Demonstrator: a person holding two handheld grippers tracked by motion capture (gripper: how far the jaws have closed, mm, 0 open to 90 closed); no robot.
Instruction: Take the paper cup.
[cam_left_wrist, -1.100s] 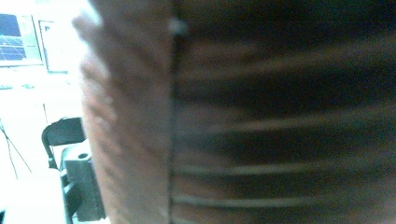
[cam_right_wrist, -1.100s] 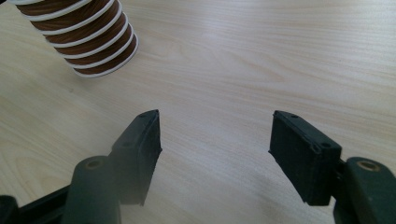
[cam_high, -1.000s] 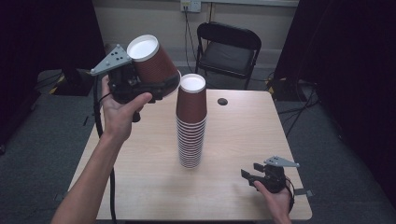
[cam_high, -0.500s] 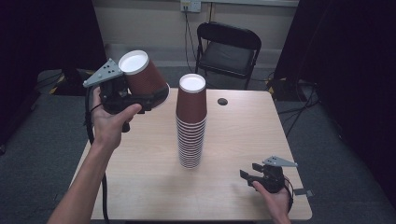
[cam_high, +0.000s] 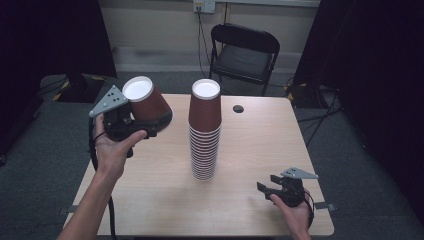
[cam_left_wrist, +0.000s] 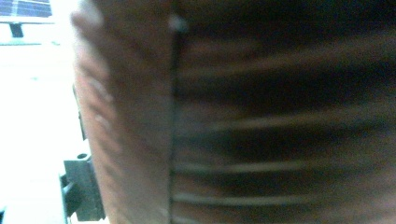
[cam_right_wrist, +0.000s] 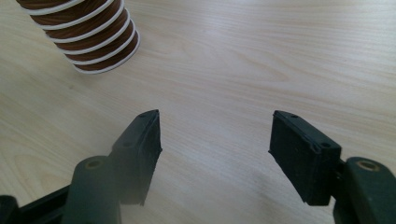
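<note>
a single brown paper cup (cam_high: 145, 102) is gripped in the left claw (cam_high: 150, 122), held up in the air over the far left edge of the surface (cam_high: 260, 150), tilted with its white bottom pointed up and toward the far left. in the left gripper view the brown side of the cup (cam_left_wrist: 261, 116) is pressed right up against the camera, blurry, seam running top to bottom. the tall stack of upside-down cups (cam_high: 204, 130) is stood upright around the middle of the surface, well apart from the held cup, off to its right. the right claw (cam_high: 267, 190) is rested low at the near right corner, spread wide open with nothing gripped; bare wood is seen between the pads in the right gripper view, and the bottom rims of the stack (cam_right_wrist: 93, 37) are seen off at the far left. a folding chair (cam_high: 245, 55) is parked beyond the far edge.
</note>
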